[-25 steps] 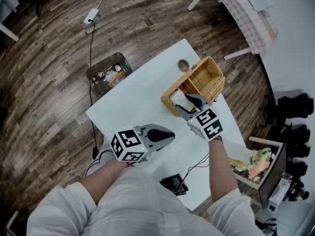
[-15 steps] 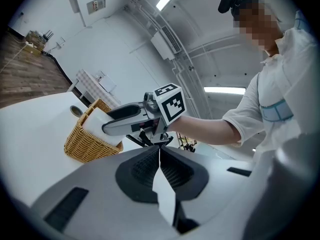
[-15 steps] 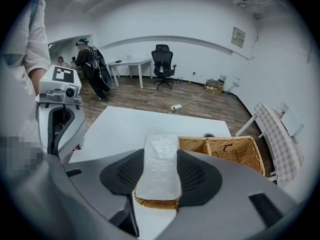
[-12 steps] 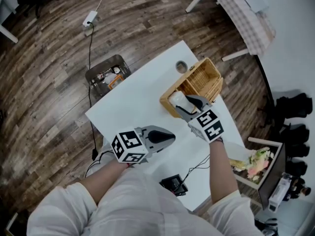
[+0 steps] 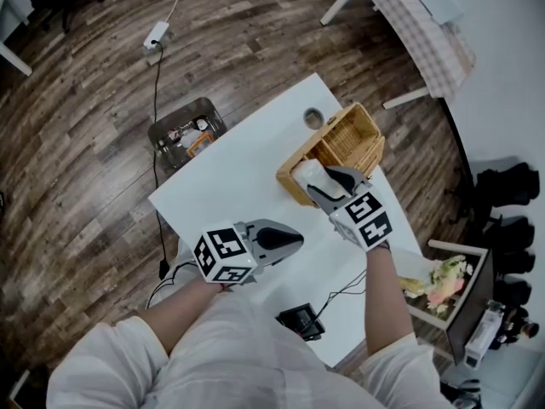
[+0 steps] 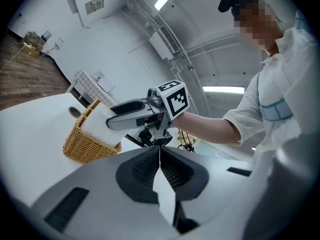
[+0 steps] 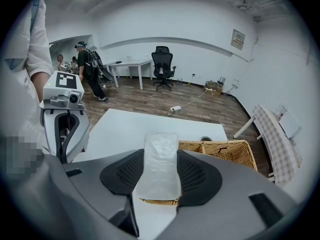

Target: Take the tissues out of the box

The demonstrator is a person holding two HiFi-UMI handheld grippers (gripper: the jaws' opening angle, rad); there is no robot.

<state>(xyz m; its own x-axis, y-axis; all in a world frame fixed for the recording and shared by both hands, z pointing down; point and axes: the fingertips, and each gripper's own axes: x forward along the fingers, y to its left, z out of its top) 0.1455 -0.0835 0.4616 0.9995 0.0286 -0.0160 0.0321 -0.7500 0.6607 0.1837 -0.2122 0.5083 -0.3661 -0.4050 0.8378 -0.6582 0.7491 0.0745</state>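
A white tissue pack (image 7: pixel 160 166) stands upright between the jaws of my right gripper (image 7: pixel 159 149), which is shut on it. In the head view the tissue pack (image 5: pixel 308 174) hangs over the near end of the wicker basket (image 5: pixel 353 135), with the right gripper (image 5: pixel 319 177) pointing steeply down. The left gripper view shows the tissue pack (image 6: pixel 97 126) just above the wicker basket (image 6: pixel 85 146). My left gripper (image 5: pixel 294 237) hovers level over the white table (image 5: pixel 238 177), shut, with nothing held; its tips (image 6: pixel 160 146) meet.
A small round object (image 5: pixel 314 116) lies on the table beside the basket's far corner. A black device (image 5: pixel 300 319) with a cable sits at the table's near edge. On the floor are a metal crate (image 5: pixel 186 130) and a power strip (image 5: pixel 154 34).
Hardly anything: the right hand has edged slightly toward me with the pack still in its jaws. The left gripper stays put.
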